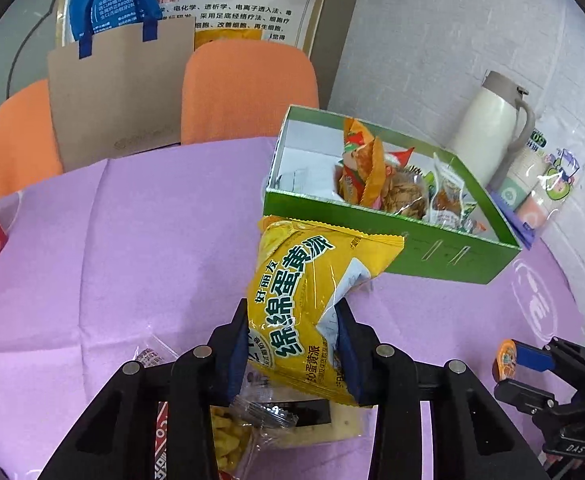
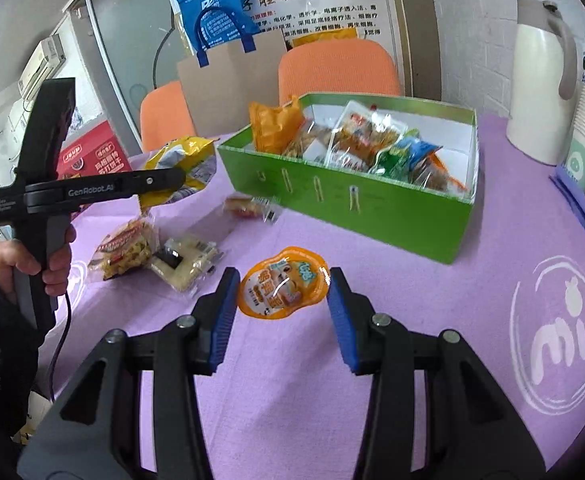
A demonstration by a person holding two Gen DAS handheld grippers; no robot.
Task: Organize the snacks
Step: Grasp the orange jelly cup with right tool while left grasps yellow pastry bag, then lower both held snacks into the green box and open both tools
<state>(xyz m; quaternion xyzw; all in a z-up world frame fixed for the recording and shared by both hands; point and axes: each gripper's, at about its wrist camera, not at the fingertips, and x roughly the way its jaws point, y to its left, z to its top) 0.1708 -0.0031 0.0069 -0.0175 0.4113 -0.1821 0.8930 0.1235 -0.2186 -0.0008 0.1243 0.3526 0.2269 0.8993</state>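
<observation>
Your left gripper (image 1: 292, 344) is clamped on the lower half of a crinkly yellow foil snack bag (image 1: 312, 300), held up off the purple tablecloth (image 1: 132, 240) just short of the open green cardboard box (image 1: 432, 252) already part-filled with packets. The bag's top edge sits about level with the box's near wall, so it may catch the rim and fold or slip out of the pinch if you push straight forward.

Your right gripper (image 2: 282, 300) stands wide open, its blue pads either side of a small orange jelly cup (image 2: 283, 282) on the cloth; whether a pad touches it is hard to tell. Closing off-centre could squirt the slick cup sideways.
</observation>
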